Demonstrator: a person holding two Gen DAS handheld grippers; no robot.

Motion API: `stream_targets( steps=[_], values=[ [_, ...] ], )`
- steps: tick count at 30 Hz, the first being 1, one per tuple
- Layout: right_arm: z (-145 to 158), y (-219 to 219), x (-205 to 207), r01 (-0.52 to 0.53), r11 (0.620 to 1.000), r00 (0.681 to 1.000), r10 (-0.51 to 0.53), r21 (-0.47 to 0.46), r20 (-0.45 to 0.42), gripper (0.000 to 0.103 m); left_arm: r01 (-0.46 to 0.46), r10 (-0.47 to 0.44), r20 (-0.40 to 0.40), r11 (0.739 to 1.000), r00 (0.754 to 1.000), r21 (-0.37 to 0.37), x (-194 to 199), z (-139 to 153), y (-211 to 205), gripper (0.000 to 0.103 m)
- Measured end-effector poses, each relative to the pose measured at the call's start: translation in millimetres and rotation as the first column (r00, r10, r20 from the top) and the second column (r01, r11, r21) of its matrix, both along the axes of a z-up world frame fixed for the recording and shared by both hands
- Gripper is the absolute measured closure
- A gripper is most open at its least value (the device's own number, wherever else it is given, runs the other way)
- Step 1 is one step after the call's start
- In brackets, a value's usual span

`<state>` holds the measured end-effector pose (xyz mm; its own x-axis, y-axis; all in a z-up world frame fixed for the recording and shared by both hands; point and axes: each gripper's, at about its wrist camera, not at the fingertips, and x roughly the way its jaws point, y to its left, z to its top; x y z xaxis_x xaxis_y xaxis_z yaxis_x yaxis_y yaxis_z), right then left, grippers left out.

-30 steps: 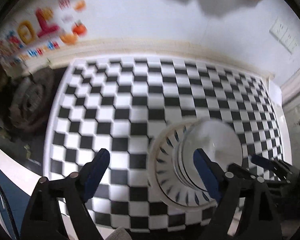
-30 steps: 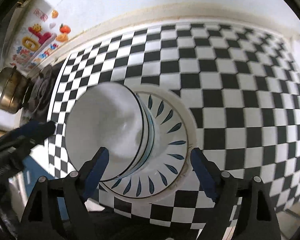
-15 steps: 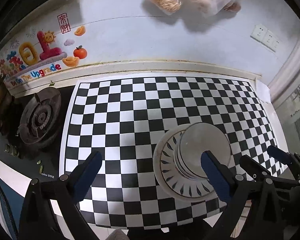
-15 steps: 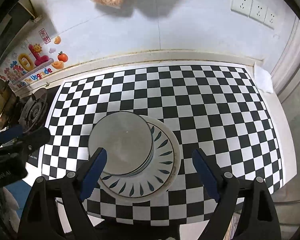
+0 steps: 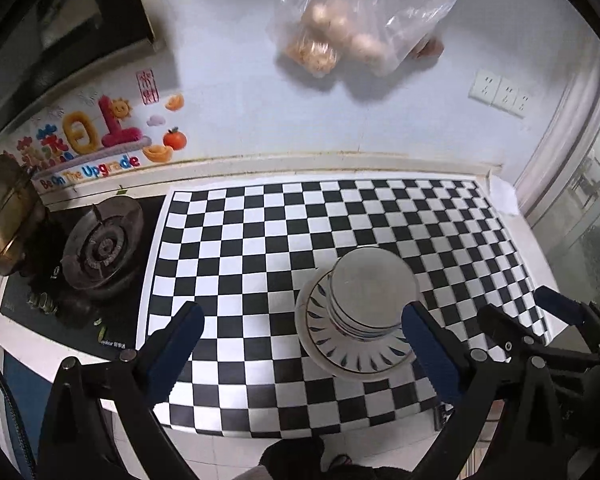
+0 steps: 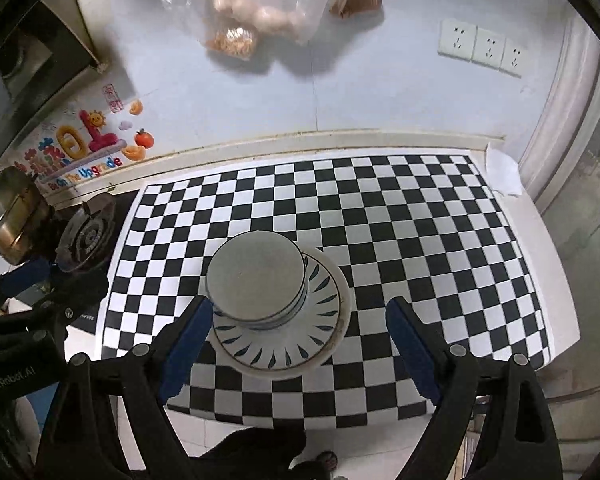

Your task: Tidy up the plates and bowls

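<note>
Both grippers are hanging over the checkered mat [image 6: 380,208] with nothing between the fingers — left gripper [image 5: 300,344] spread wide, its jaws having just been opening; right gripper [image 6: 300,344] released too. Bowls [image 6: 256,276] are sitting nested inside the leaf-patterned plate [image 6: 324,320], mid-mat near the front edge — probably stacked to save counter space. Looks finished. Stove [image 5: 100,248] is sitting left, well apart.

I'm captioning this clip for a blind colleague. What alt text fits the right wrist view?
A stack of white bowls sits on a white plate with dark blue leaf marks, on a black-and-white checkered mat. The open right gripper with blue pads hangs above it, empty. A gas burner and a steel pot lie at the left.
</note>
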<state>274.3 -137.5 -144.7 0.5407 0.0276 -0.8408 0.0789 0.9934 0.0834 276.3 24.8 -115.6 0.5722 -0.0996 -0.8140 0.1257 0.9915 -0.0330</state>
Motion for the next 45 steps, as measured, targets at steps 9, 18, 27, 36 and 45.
stream_targets(
  steps=[9,18,27,36,45],
  values=[
    [65,-5,-87,-0.007,1.000,0.995,0.009,-0.021,0.102,0.012,-0.025,0.024,0.111,1.000,0.994,0.003,-82,54,-6,0.002],
    [117,-3,-190,0.009,0.999,0.980,0.000,-0.047,0.199,0.011,-0.027,0.024,0.164,0.999,0.986,0.017,-169,85,-13,0.002],
    [146,0,-257,0.008,0.998,0.965,0.010,-0.069,0.260,0.010,-0.056,0.053,0.190,0.998,0.980,0.015,-231,96,-14,0.002],
    [159,-7,-292,0.040,0.996,0.957,-0.014,-0.085,0.290,0.010,-0.066,0.057,0.258,0.998,0.965,0.025,-263,110,-17,0.002],
    [160,-8,-298,0.058,0.994,0.955,-0.028,-0.094,0.295,0.010,-0.055,0.045,0.254,0.998,0.966,0.030,-268,109,-18,0.002]
  ],
)
